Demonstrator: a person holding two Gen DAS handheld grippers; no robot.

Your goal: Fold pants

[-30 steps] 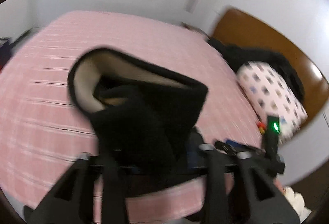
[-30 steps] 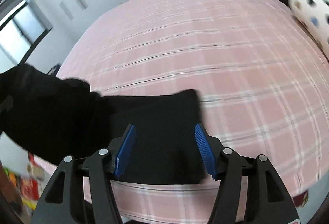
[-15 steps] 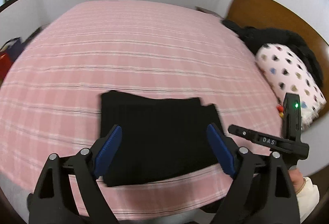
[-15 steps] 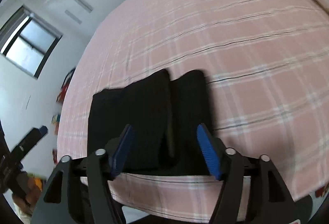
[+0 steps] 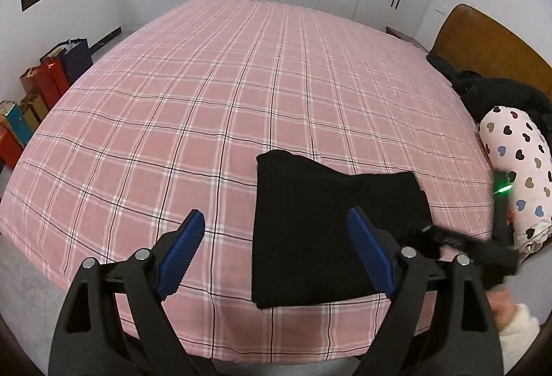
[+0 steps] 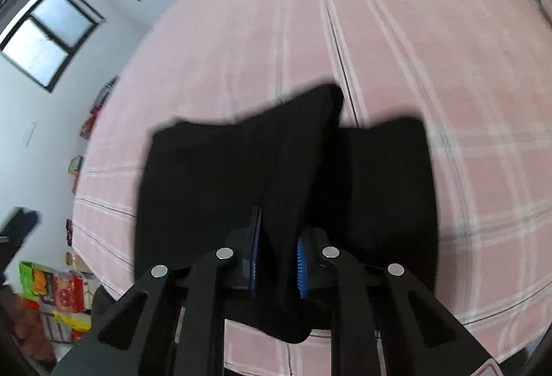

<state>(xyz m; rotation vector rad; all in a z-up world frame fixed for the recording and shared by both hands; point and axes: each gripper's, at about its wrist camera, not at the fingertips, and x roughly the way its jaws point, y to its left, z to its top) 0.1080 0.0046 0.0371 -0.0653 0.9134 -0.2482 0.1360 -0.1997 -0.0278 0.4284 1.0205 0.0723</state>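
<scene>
Two grippers on the go here. Our right gripper (image 6: 276, 255) has its jaws closing, nearly together, with a ridge of the black pants (image 6: 286, 175) pinched up between the blue pads (image 6: 256, 248), and from what we can see the pads are already pressing on that fold. It's a blurry shot, so we can't tell how many layers are in the bite.

Our left gripper (image 5: 276, 251) is spread wide and holds nothing. Its left pad sits over bare bedspread (image 5: 172, 120), its right pad hangs over the pants (image 5: 310, 220), and neither clearly touches anything.

The pants are folded into a squarish dark bundle near the front edge of the pink plaid bed, toward the right side in the left wrist view. In the right wrist view we see two stacked sections, one lapping over the other.

For containers, we only spot some paper bags (image 5: 51, 79) on the floor by the far left wall, and we can't make out what's inside. A heart-print pillow (image 5: 517, 169) and dark clothing (image 5: 490, 93) sit by the headboard (image 5: 490, 44).
</scene>
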